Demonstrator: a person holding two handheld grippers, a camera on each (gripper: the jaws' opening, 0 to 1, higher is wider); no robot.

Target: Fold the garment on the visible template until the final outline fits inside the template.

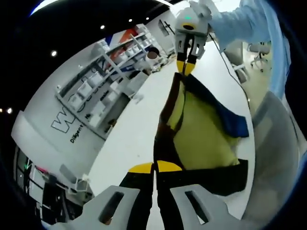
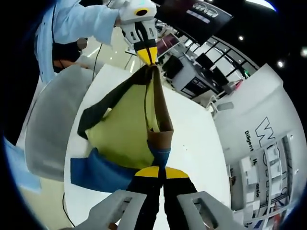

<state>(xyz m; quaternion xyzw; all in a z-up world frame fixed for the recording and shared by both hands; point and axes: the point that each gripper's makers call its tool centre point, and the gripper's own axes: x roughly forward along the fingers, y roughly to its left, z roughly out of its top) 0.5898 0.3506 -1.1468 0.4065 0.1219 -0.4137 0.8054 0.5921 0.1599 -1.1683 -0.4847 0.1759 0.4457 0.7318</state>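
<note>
A garment [image 1: 201, 134] of yellow-green cloth with black, brown and blue parts hangs stretched between my two grippers above a white table [image 1: 134, 124]. In the left gripper view my left gripper [image 1: 154, 167] is shut on one black end, and my right gripper [image 1: 186, 66] is shut on the far end. In the right gripper view the right gripper [image 2: 158, 172] pinches the garment [image 2: 127, 129] by its blue and brown part, and the left gripper [image 2: 147, 56] holds the far end. A grey sheet [image 2: 50, 124] lies by the table's edge [image 2: 76, 158], partly under the hanging cloth.
A person's light blue sleeve [image 1: 249, 24] [image 2: 76, 21] reaches to the far gripper in each view. White shelving [image 1: 103, 81] and a lettered wall [image 2: 268, 139] stand past the table. Office chairs [image 1: 259, 52] are beyond the grey sheet [image 1: 276, 143]. A cable [image 2: 98, 48] trails near the table.
</note>
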